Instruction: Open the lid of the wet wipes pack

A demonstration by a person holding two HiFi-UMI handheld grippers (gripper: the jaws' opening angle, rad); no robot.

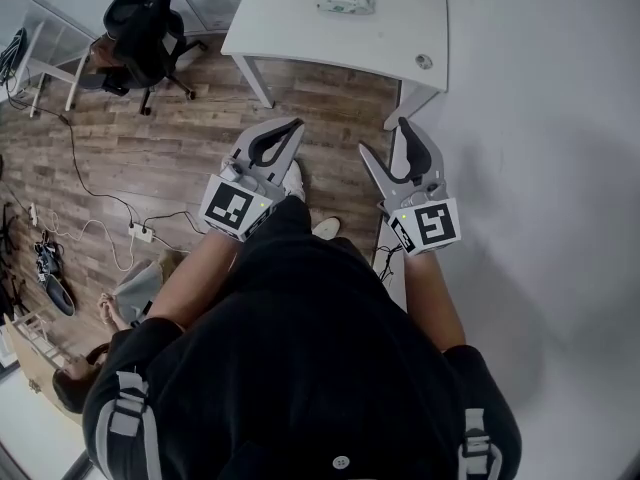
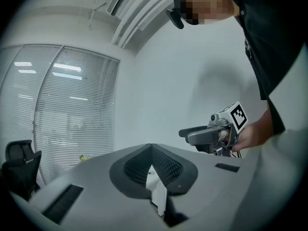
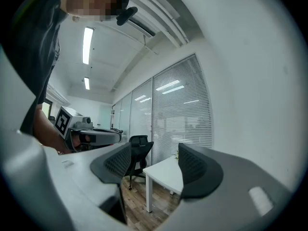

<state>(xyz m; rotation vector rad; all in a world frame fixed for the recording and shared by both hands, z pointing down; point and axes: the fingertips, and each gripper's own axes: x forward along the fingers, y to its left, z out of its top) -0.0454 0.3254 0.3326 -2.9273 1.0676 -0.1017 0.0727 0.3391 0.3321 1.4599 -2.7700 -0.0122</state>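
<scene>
The wet wipes pack, white with a green label, lies flat near the far edge of the white table. Both grippers are held level at waist height, well short of the table and touching nothing. My left gripper has its jaws pressed together with nothing between them; in the left gripper view the dark pads meet. My right gripper stands open and empty, and its jaws are wide apart in the right gripper view. Each gripper view shows the other gripper beside it.
A black office chair stands left of the table on the wooden floor. Cables and a power strip lie on the floor at the left. A small round object sits near the table's right corner. A white wall runs along the right.
</scene>
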